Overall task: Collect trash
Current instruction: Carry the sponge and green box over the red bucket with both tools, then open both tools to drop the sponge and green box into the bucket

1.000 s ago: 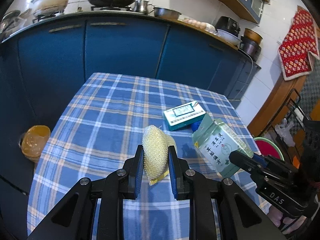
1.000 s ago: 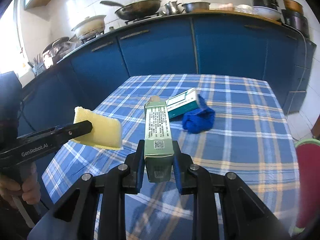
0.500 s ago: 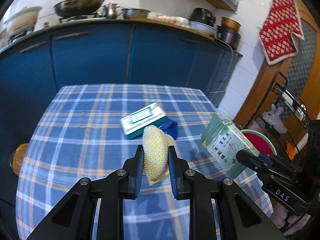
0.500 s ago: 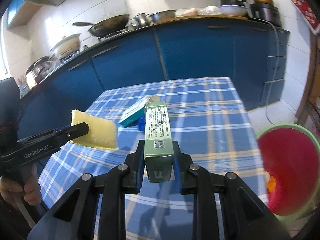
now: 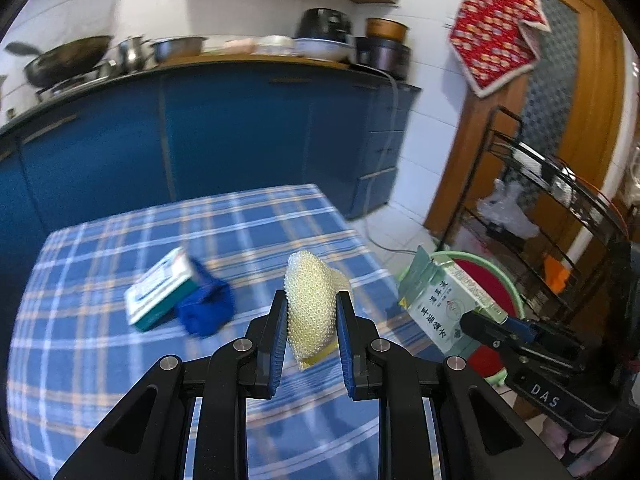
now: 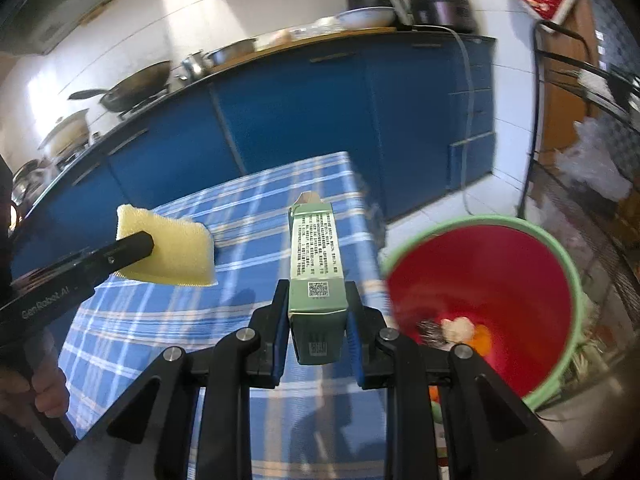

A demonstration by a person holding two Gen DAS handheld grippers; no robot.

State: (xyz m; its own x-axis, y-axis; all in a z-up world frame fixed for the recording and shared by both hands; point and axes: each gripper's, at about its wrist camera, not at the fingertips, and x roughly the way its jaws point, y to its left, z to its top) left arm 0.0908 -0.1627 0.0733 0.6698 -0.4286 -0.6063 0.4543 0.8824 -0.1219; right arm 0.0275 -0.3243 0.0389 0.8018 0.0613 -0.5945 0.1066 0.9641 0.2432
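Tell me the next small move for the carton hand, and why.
Probably carry the green carton a little further right, over the red bin, before releasing. The right gripper holds it above the table's edge, and the bin's opening sits just beside it.

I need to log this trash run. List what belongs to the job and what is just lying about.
Part of the job:
- yellow sponge, clamped in the left hand-held gripper
- green carton, clamped in the right hand-held gripper
- red bin with green rim, beside the table
- teal box and blue cloth on the table, possibly next

Just lying about:
- wok
- wire rack
- red mat
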